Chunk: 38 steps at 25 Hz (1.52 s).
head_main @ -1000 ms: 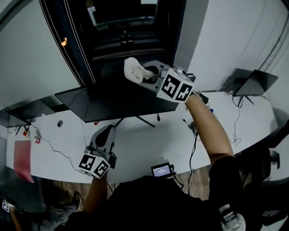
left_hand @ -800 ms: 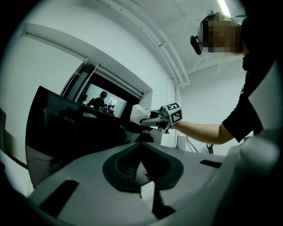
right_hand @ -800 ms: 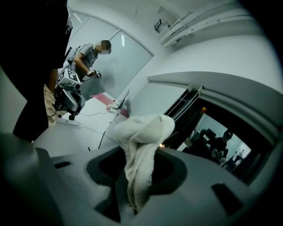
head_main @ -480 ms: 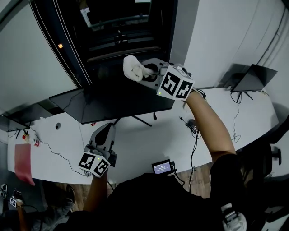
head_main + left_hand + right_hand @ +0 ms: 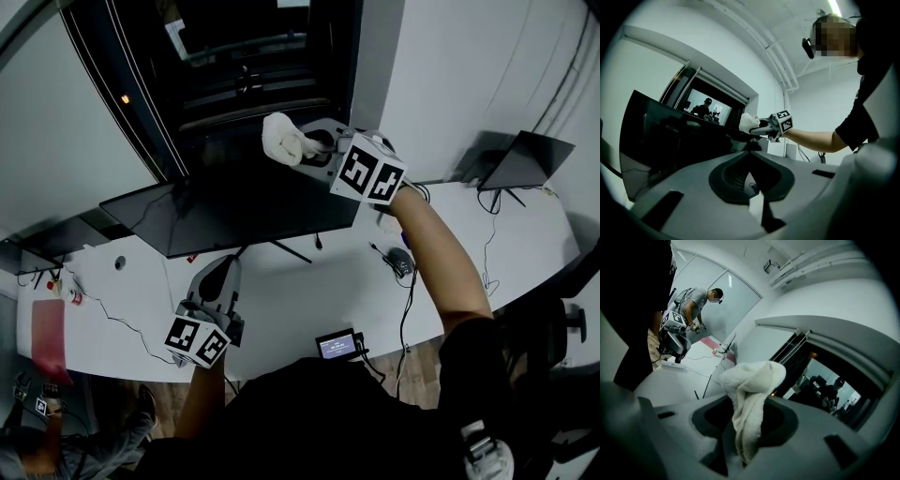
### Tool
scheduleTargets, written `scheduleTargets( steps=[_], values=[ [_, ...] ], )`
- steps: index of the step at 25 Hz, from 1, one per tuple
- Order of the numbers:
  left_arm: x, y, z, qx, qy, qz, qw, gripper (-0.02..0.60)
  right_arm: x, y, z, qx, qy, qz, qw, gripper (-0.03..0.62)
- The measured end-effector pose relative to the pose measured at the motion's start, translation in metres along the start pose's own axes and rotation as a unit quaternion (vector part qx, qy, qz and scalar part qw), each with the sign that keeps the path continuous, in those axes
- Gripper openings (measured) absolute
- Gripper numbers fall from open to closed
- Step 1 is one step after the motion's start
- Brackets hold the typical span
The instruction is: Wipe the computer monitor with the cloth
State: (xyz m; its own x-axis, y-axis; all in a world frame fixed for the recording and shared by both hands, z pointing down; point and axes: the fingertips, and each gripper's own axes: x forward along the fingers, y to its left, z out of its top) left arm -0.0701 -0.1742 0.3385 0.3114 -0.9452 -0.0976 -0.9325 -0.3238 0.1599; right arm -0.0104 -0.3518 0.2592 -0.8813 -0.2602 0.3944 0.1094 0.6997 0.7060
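Cloth point(image 5: 281, 139), bunched white, is pinched in the right gripper point(image 5: 306, 148) at upper centre, just above the monitor point(image 5: 234, 211), whose long edge runs left to right below it. Left gripper point(image 5: 218, 272), jaws pressed together on nothing, hangs lower left, farther off.

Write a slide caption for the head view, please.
Right gripper holds the white cloth near the top of the monitor; left gripper, shut, hangs over the desk.
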Motion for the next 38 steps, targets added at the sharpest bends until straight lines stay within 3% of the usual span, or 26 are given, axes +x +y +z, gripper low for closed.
scheduleTargets(
  steps=[19,24,33,38],
  values=[
    [0.012,-0.013,0.001,0.008,0.005,-0.003,1.0000,-0.005,-0.036,-0.008,-0.040,0.020,0.011,-0.014,1.000,0.153],
    [0.013,-0.013,-0.001,0.030,0.015,-0.003,0.9994,-0.005,-0.044,-0.010,-0.050,0.029,0.014,-0.015,0.999,0.153],
    [0.014,-0.012,0.000,0.032,0.020,-0.006,0.9993,-0.005,-0.063,-0.017,-0.066,0.016,0.034,-0.036,0.999,0.153],
    [0.018,-0.018,-0.004,0.031,0.024,-0.014,0.9991,-0.005,-0.070,-0.015,-0.077,0.040,0.028,-0.039,0.998,0.153]
  ],
)
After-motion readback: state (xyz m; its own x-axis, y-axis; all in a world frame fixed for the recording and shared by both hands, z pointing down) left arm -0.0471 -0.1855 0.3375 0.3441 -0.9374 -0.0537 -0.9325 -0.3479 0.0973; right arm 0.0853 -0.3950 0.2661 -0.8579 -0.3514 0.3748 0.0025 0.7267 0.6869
